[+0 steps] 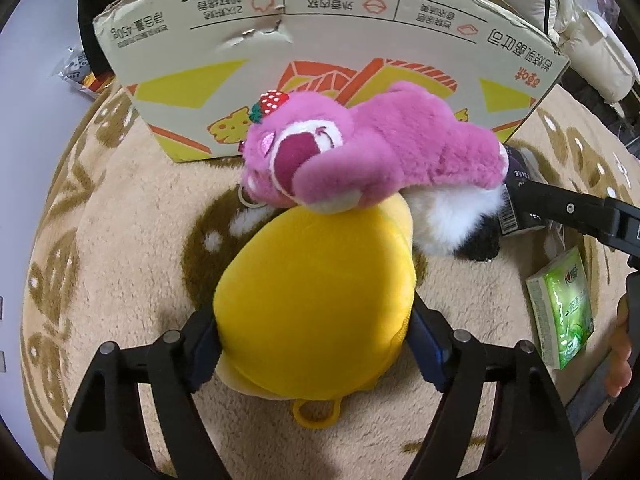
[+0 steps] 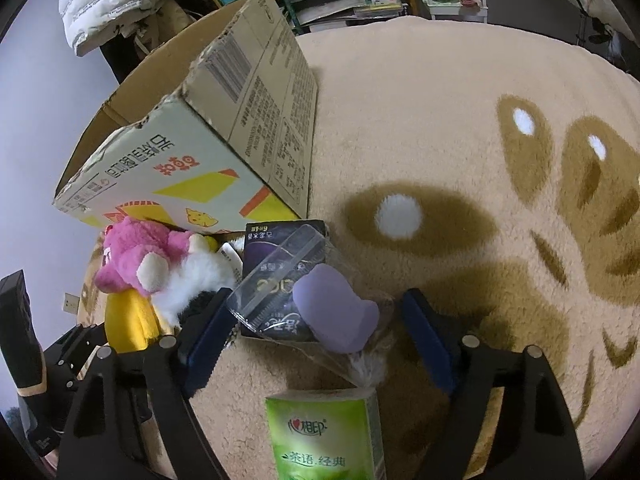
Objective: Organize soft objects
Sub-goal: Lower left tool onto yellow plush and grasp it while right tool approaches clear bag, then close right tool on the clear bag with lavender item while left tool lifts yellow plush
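We pinch the yellow plush in our left gripper; our right gripper straddles the purple sponge, unclosed; next, lift into the box

- The white and black plush lies mostly under the pink bear, so its form cannot be made out.
- The dark packet is partly covered by a clear wrapper.
- The green tissue pack is cut off by the bottom edge in the right wrist view.
- The cardboard box hides its own inside.
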`<state>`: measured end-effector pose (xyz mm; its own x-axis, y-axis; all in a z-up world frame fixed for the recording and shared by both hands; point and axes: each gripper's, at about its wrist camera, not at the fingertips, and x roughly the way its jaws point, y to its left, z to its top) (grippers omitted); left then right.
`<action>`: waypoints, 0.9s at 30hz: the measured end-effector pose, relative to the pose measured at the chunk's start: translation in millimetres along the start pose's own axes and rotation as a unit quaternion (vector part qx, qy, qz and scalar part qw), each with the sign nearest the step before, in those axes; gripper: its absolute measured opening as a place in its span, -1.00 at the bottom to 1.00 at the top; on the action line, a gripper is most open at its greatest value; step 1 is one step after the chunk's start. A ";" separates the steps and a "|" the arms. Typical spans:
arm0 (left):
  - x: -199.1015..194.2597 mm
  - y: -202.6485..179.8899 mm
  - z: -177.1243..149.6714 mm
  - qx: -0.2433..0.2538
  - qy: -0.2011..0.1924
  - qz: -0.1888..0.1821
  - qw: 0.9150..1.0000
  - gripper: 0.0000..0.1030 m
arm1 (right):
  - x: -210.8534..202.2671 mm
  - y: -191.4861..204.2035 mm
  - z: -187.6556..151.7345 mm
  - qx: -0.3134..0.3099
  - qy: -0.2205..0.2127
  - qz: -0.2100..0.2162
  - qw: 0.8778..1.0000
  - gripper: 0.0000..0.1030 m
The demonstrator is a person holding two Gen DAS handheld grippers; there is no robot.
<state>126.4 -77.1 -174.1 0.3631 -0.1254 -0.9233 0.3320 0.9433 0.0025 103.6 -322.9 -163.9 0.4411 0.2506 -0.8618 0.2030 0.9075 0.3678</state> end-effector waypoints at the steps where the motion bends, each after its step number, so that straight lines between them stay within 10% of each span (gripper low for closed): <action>1: 1.3 -3.8 0.1 0.001 0.000 0.003 1.000 0.53 | -1.5 1.3 -1.0 -0.002 0.000 -0.001 1.000 0.71; 15: -3.3 -8.7 -1.5 -0.001 0.008 0.006 1.000 0.53 | -2.5 2.7 -0.6 0.006 -0.003 0.001 1.000 0.69; 27: -2.7 -9.6 -2.0 0.000 0.011 0.009 1.000 0.53 | -24.3 6.9 6.9 -0.001 -0.030 0.009 1.000 0.25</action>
<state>120.5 -85.2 -172.4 0.3504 -0.1018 -0.9311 0.3252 0.9454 0.0191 100.3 -325.1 -138.0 0.4956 0.2469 -0.8327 0.1921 0.9038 0.3823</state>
